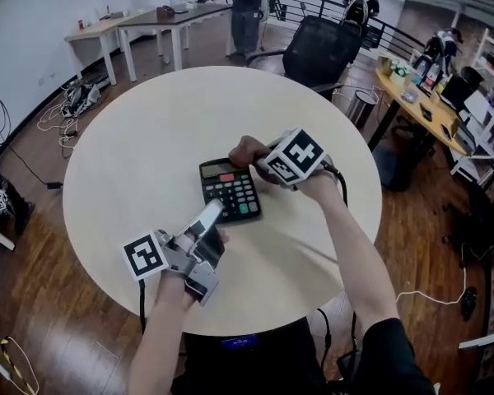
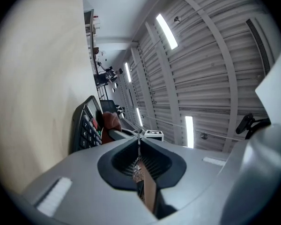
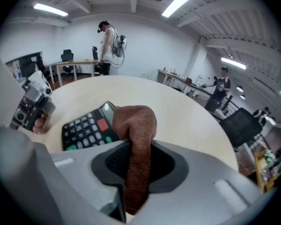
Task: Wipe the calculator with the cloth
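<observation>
Two grippers work over a round cream-coloured table (image 1: 140, 138) in the head view. A black desk calculator with grey keys (image 1: 229, 189) lies at the centre of the frame. The right gripper (image 1: 259, 161) reaches in from the right and clamps a brown terry cloth (image 1: 245, 148). The cloth bunches against the calculator's upper right corner, by the display. The left gripper (image 1: 207, 219) sits at lower left, its tips pointing up and right, just beside the calculator's lower left corner. Whether it touches there cannot be made out.

In the left gripper view, the left gripper (image 2: 139, 139) has its jaws pressed together into a thin seam. The frame is rolled, so the table (image 2: 37, 78) fills the left side. The calculator (image 2: 86, 123) stands on edge left of the jaw tips, with the cloth (image 2: 110, 122) at its far end.

In the right gripper view, the right gripper (image 3: 138, 149) holds its jaws narrow on the cloth (image 3: 136, 121). The cloth rises from between them and folds over at frame centre, covering the calculator's display end. The calculator (image 3: 84, 130) stretches left of the jaws on the table (image 3: 187, 111). The left gripper (image 3: 33, 100) is at the far left.
</observation>
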A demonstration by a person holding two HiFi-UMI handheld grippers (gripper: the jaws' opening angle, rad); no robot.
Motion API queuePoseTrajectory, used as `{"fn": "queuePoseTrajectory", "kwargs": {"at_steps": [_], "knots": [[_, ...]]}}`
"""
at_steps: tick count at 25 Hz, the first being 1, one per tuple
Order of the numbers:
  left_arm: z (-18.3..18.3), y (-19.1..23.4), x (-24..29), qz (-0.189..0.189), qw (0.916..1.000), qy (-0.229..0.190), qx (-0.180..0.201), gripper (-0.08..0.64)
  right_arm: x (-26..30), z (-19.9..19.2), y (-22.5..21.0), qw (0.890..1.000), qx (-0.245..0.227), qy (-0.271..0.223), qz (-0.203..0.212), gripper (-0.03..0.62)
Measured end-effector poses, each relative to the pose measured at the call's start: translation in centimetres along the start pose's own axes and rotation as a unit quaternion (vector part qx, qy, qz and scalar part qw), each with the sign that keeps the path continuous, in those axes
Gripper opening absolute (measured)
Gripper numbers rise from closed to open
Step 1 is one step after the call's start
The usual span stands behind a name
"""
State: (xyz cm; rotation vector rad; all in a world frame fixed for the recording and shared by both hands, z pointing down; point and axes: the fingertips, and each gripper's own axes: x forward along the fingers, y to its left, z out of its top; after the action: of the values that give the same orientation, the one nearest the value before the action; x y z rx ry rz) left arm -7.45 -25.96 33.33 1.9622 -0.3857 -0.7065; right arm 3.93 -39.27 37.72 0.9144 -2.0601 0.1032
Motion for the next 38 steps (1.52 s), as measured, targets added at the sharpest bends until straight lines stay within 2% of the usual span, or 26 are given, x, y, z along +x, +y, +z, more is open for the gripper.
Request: {"fn": "queuePoseTrajectory", "kwargs": {"at_steps": [1,3,7,10,14,18,20,23,25,27,29,31,34,38], "knots": [[0.0,-0.1,0.0,-0.002,1.0,-0.005,-0.005,-0.003,-0.7,-0.5,-0.8,1.0,-0.003,0.0,-0.017,0.084],[0.9,-0.4,-0.6,-0.011,0.9995,-0.028,-0.008,-0.003,-1.8,0.3,0.0,0.999,-0.03,-0.021,-0.019,0.084],[5.1,-0.9,-3.8,-0.027,0.9919,-0.124,0.009,-0.015,-1.4,5.6,6.0,0.987,-0.144,-0.063,0.017,0.084],[6.3,-0.6,-4.7,-0.029,0.9853,-0.168,-0.007,-0.015,0.4,7.5,8.5,0.974,-0.219,-0.049,0.017,0.084],[5.8,-0.3,-4.6,-0.027,0.9856,-0.167,-0.008,-0.015,3.0,7.1,10.5,0.962,-0.273,-0.013,0.022,0.084],[5.9,-0.3,-4.5,-0.024,0.9862,-0.164,-0.008,-0.015,1.7,5.0,12.6,0.952,-0.302,0.007,0.052,0.084],[5.9,-0.3,-4.5,-0.023,0.9867,-0.161,-0.007,-0.015,0.6,3.5,14.3,0.946,-0.314,0.019,0.081,0.084],[5.9,-0.2,-4.5,-0.019,0.9878,-0.155,-0.005,-0.015,-1.7,0.9,17.3,0.933,-0.323,0.038,0.155,0.084],[5.9,-0.3,-4.4,-0.018,0.9883,-0.151,-0.003,-0.017,-2.8,0.3,18.1,0.932,-0.31,0.038,0.186,0.084],[5.9,-0.4,-4.3,-0.02,0.9885,-0.15,-0.004,-0.015,-2.8,1.6,16.8,0.946,-0.281,0.016,0.164,0.084],[5.8,-0.4,-4.3,-0.021,0.9882,-0.151,-0.009,-0.015,-1.9,4.3,14.1,0.961,-0.256,-0.014,0.104,0.084],[5.8,-0.3,-4.4,-0.02,0.9878,-0.154,-0.014,-0.016,-0.7,6.5,11.7,0.967,-0.248,-0.03,0.046,0.084],[5.7,0.0,-4.5,-0.016,0.9874,-0.157,-0.018,-0.016,1.4,7.3,10.7,0.965,-0.261,-0.019,0.017,0.084],[5.7,0.1,-4.5,-0.013,0.988,-0.153,-0.014,-0.015,2.6,5.8,12.1,0.956,-0.291,0.012,0.034,0.084]]}}
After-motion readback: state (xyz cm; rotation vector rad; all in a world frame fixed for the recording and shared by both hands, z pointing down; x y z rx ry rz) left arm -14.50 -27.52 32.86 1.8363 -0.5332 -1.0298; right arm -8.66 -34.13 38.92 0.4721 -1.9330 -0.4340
